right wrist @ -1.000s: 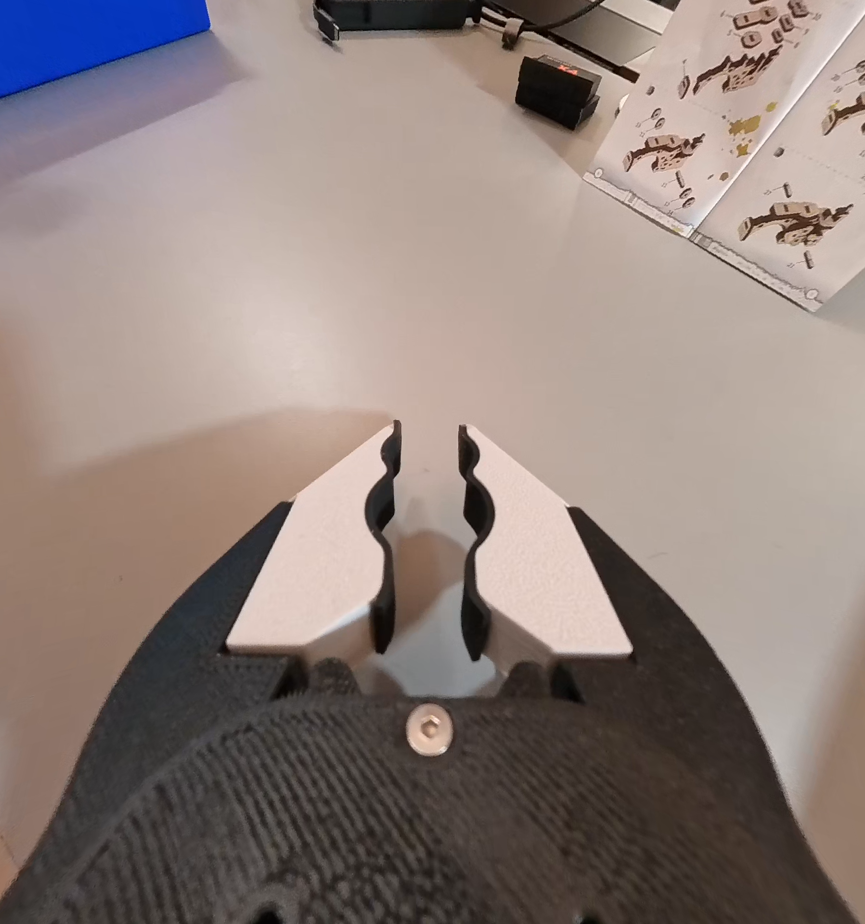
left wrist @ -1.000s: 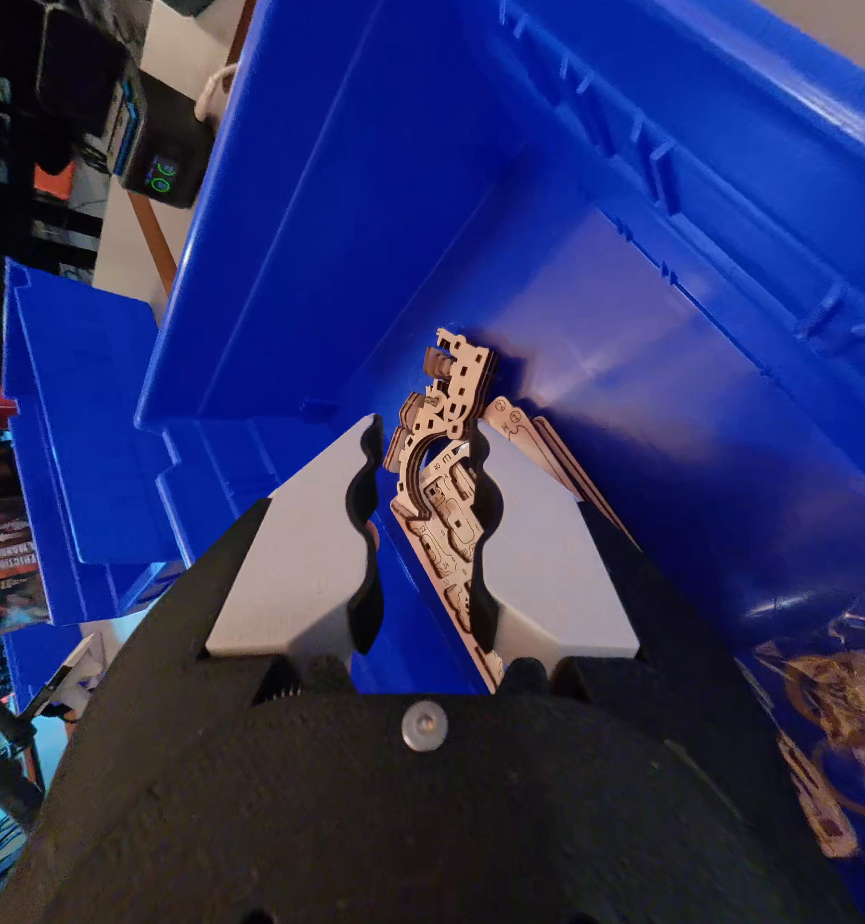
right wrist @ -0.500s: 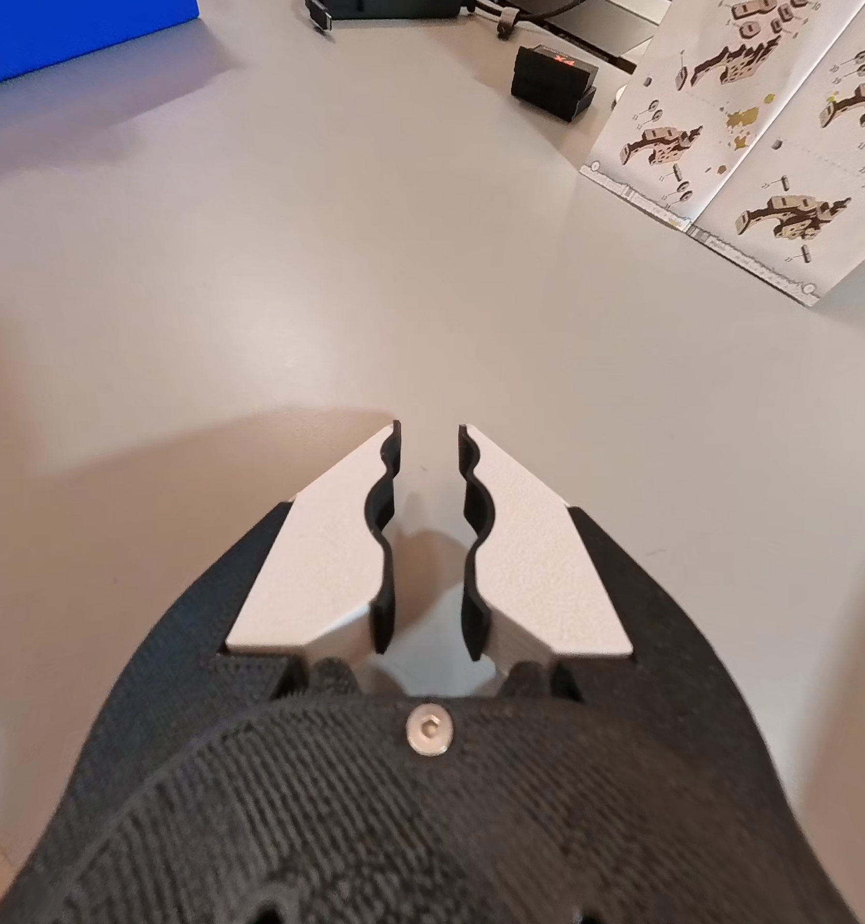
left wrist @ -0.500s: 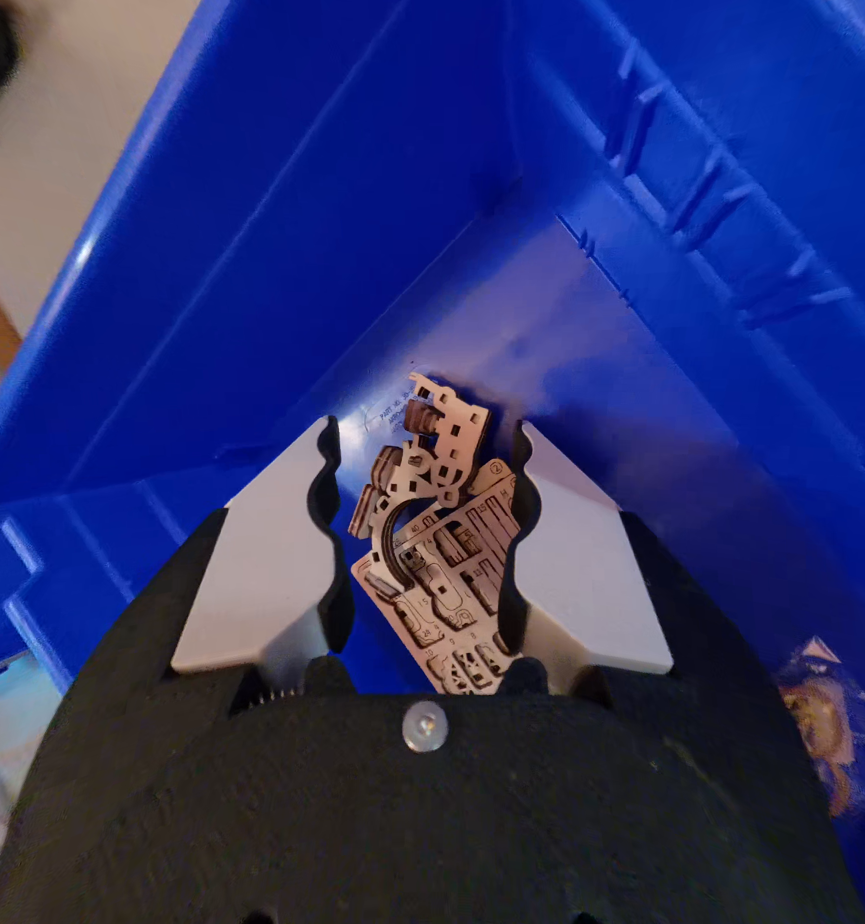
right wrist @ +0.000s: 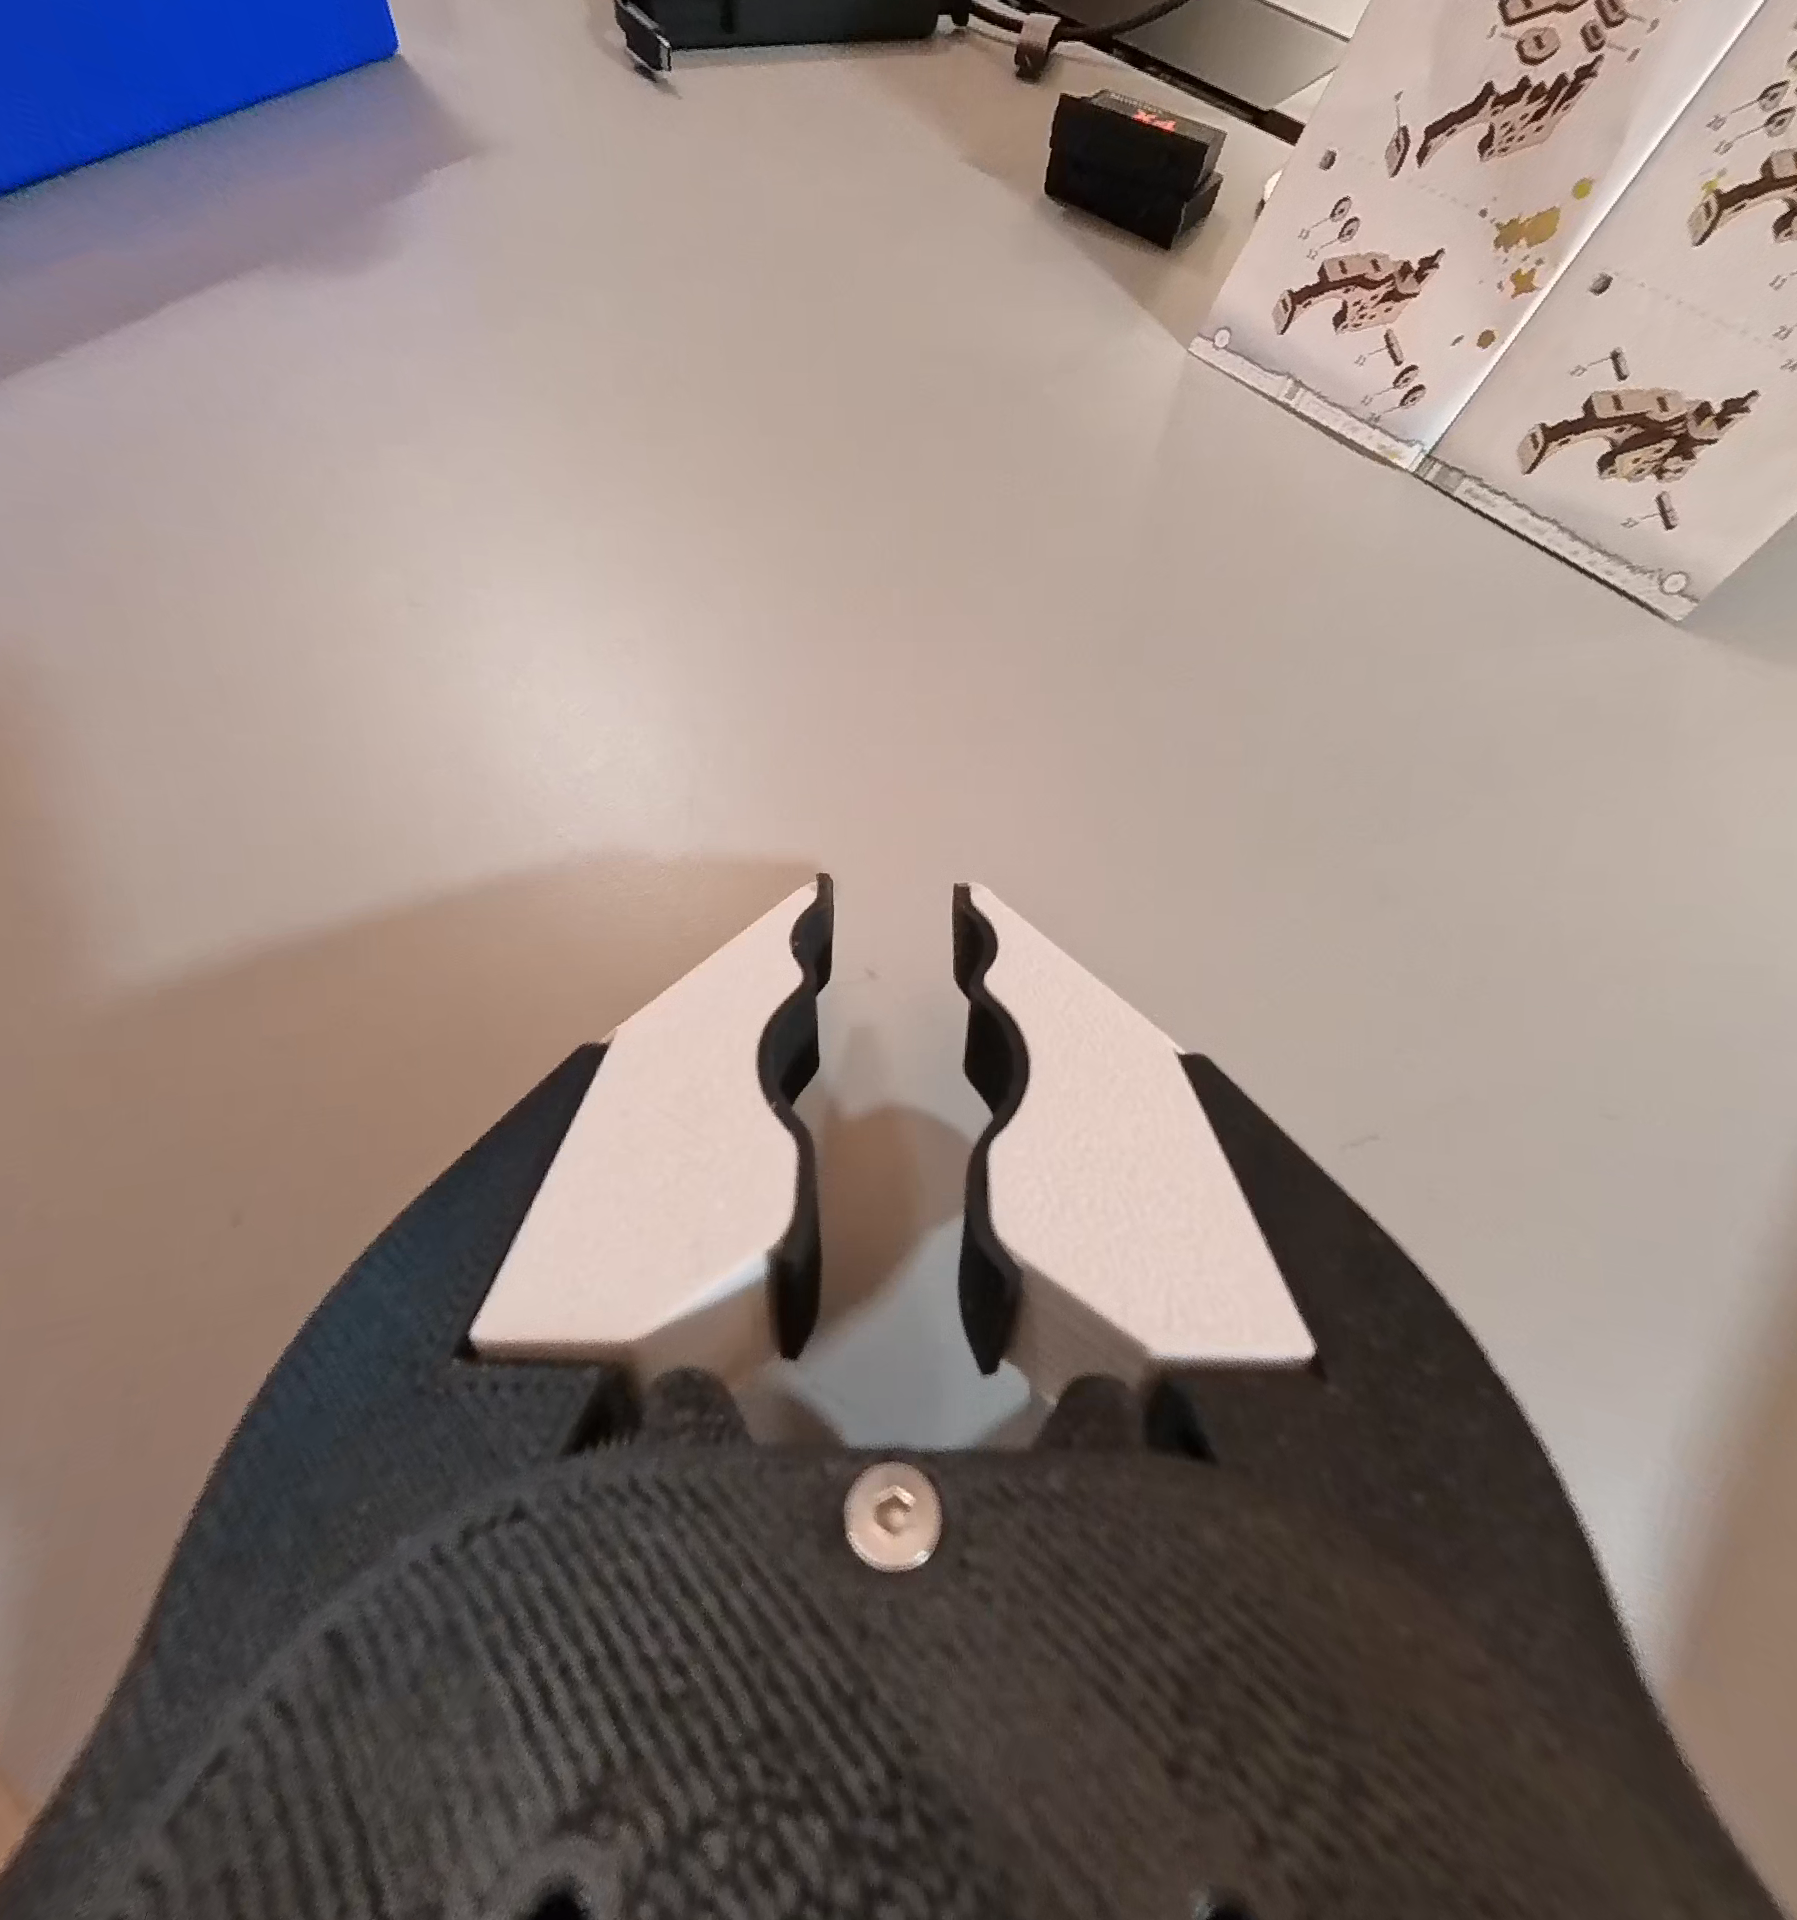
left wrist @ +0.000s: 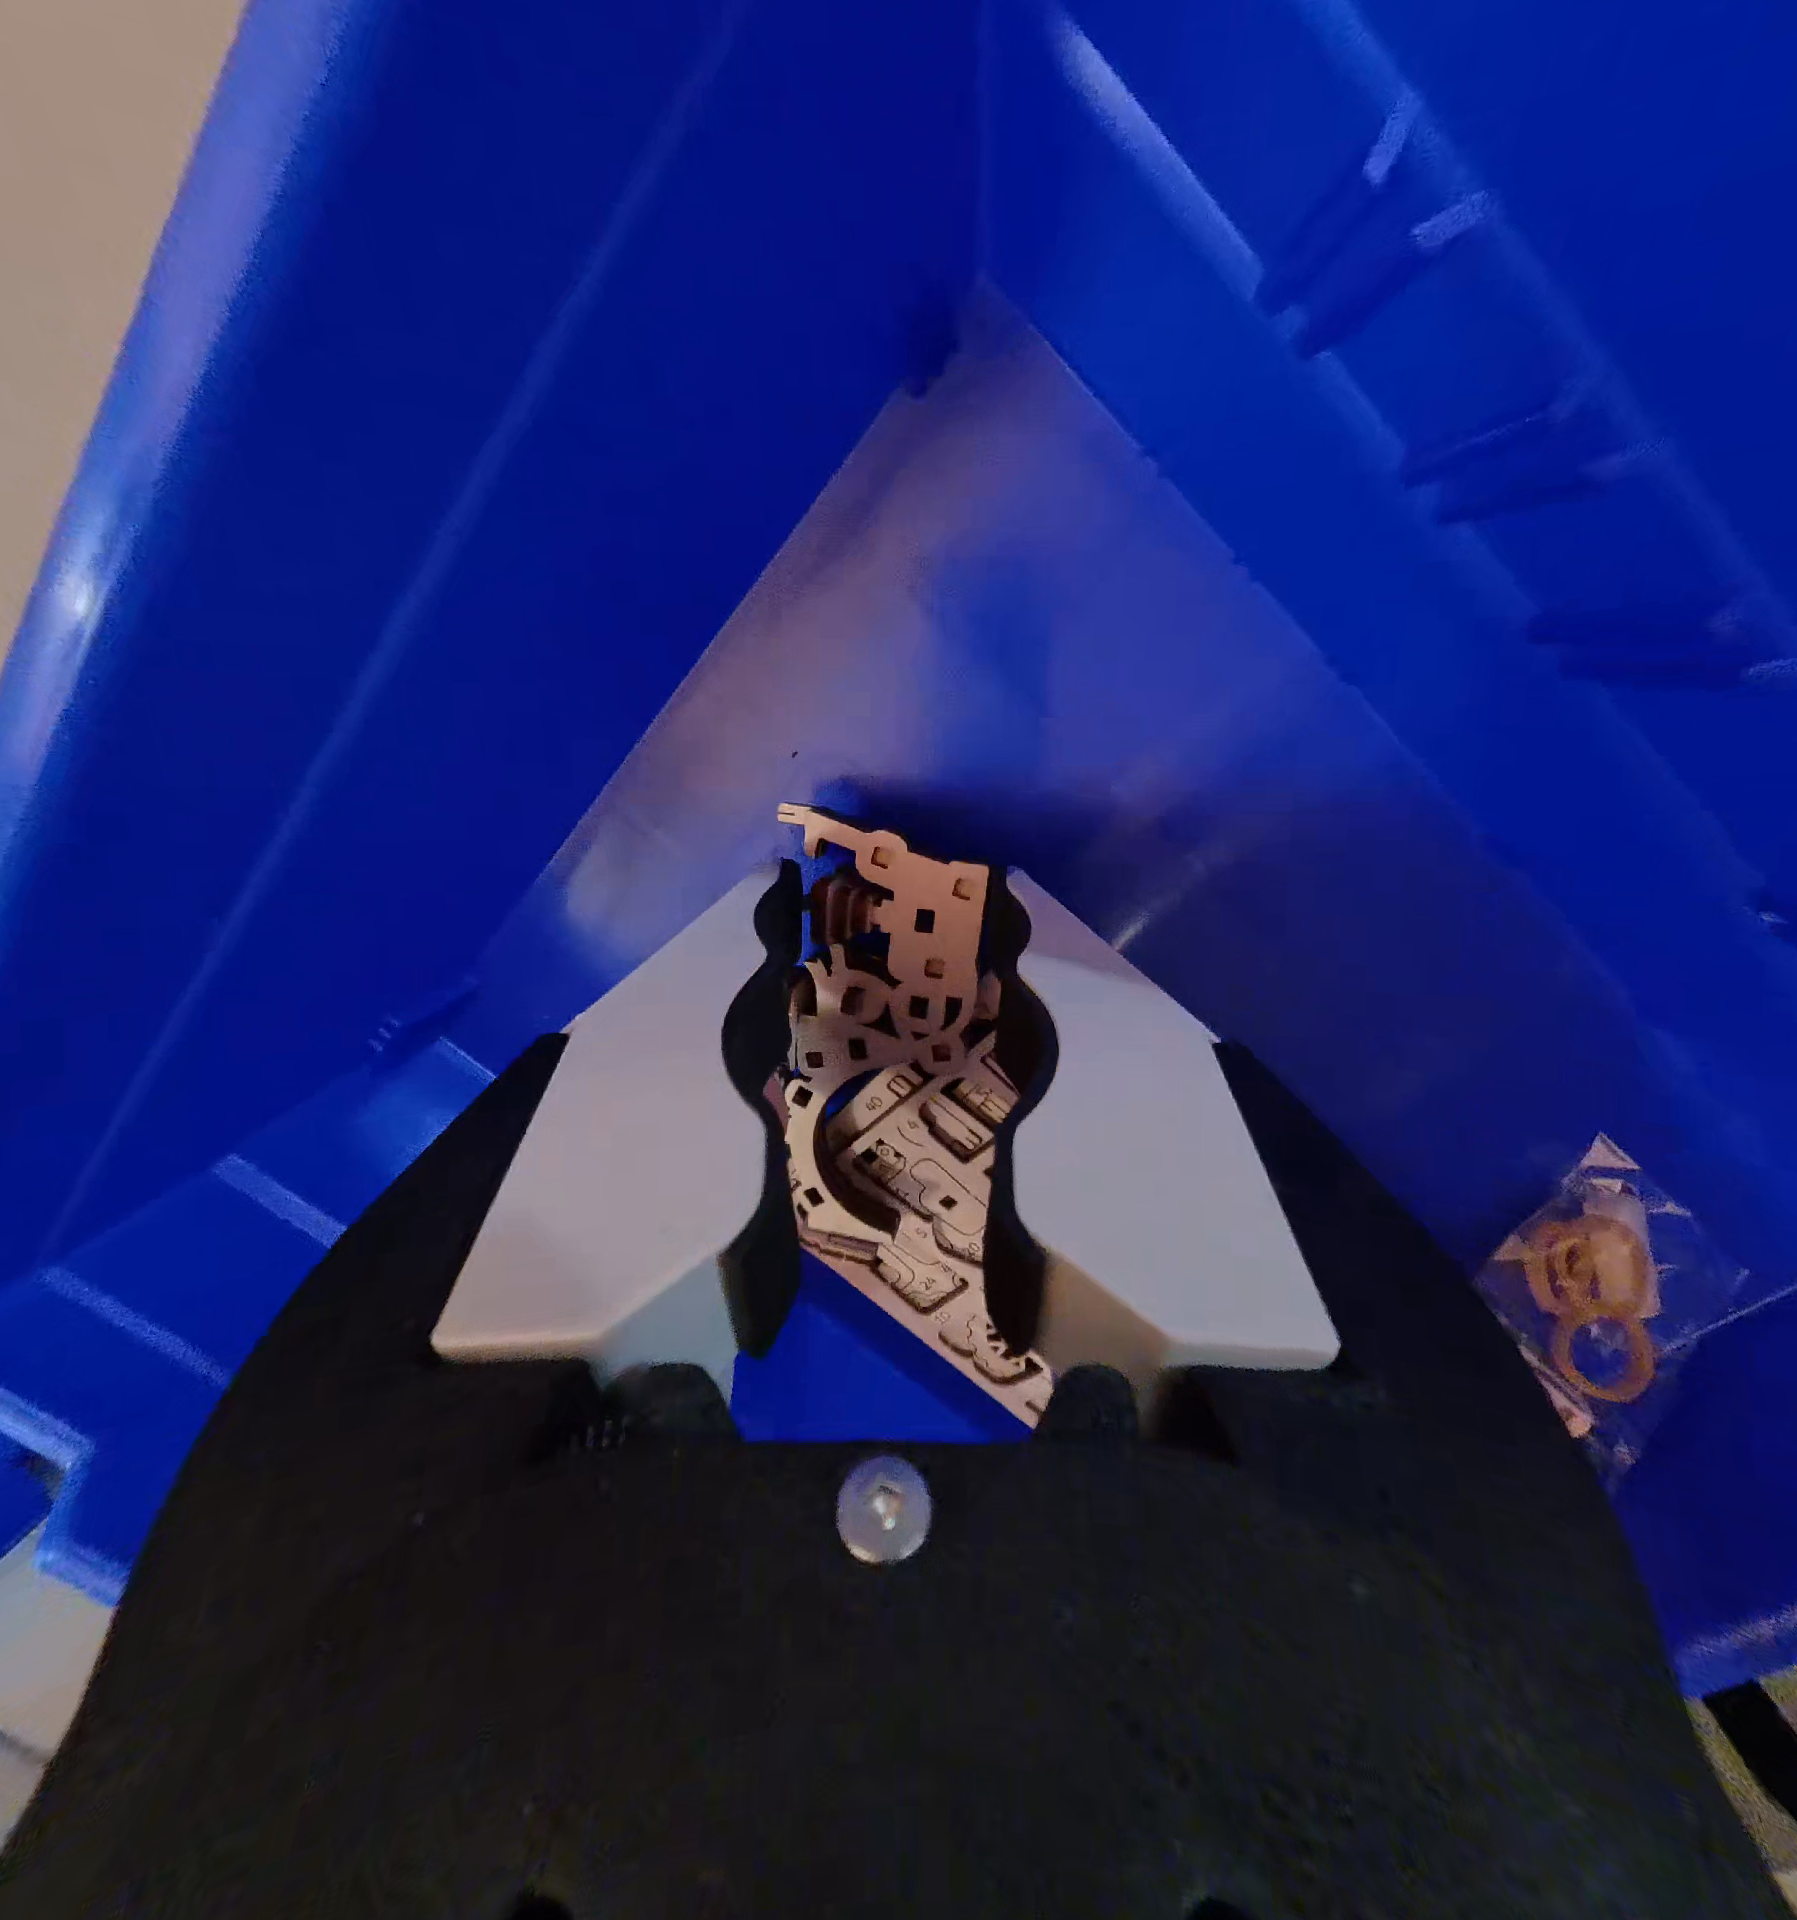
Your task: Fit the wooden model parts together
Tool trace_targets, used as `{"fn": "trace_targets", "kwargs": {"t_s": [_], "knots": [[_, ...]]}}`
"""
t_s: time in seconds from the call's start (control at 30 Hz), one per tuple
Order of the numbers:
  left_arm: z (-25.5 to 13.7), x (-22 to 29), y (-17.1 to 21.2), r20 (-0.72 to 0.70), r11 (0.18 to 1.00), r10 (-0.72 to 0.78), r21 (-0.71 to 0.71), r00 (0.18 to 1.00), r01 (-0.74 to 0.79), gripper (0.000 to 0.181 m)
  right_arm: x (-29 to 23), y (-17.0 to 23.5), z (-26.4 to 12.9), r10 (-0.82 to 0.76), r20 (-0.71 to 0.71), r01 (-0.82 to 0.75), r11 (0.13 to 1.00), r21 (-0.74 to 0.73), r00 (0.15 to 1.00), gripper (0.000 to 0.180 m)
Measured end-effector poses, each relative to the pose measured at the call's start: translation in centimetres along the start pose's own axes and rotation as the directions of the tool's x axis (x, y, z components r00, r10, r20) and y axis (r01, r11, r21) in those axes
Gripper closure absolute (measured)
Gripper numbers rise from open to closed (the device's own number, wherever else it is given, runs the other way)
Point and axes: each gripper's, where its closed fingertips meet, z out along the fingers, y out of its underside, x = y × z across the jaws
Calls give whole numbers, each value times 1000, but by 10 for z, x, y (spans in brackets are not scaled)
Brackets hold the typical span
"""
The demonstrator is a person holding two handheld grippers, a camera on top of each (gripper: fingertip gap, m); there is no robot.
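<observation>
In the left wrist view my left gripper (left wrist: 894,894) reaches down into a corner of a blue plastic bin (left wrist: 406,540). Its jaws are closed in on a partly built wooden model piece (left wrist: 925,914), pale wood with square holes, which stands upright between the fingertips. A flat wooden parts sheet (left wrist: 935,1164) lies under it on the bin floor, partly hidden by the fingers. In the right wrist view my right gripper (right wrist: 892,894) hovers over the bare grey table (right wrist: 665,520), its jaws a small gap apart with nothing between them.
A clear bag of gold rings (left wrist: 1590,1309) lies in the bin to the right of my left gripper. On the table, a folded instruction sheet (right wrist: 1559,291) stands at the far right, a small black box (right wrist: 1133,166) beside it, and the blue bin (right wrist: 94,94) at far left. The left gripper's tips are roughly 45 centimeters from the right gripper's.
My left gripper has gone deeper into the bin corner and its jaws have narrowed onto the wooden model piece. My right gripper has barely moved and keeps the same gap.
</observation>
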Motion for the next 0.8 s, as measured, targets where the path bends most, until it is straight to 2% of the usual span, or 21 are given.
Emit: {"fn": "trace_targets", "kwargs": {"t_s": [0.03,0.2,0.5,0.67,0.8], "knots": [[-2,0,0,3,1000,2,7,1000,-2,145,0,0,0,1,2,-1,1000,0,1000,158],[-23,0,-2,72,998,24,57,997,-28,145,-1,0,0,-3,10,3,1000,3,1000,158],[-76,-8,-1,283,958,-37,282,959,-47,145,-7,-15,-5,-59,-1,59,997,40,998,157],[-112,-8,-1,393,912,-84,400,916,-88,145,-20,-25,-12,-42,40,39,997,71,998,157],[-153,12,-15,440,852,-102,502,892,-150,145,-30,-37,-19,-76,49,71,992,100,996,157]]}}
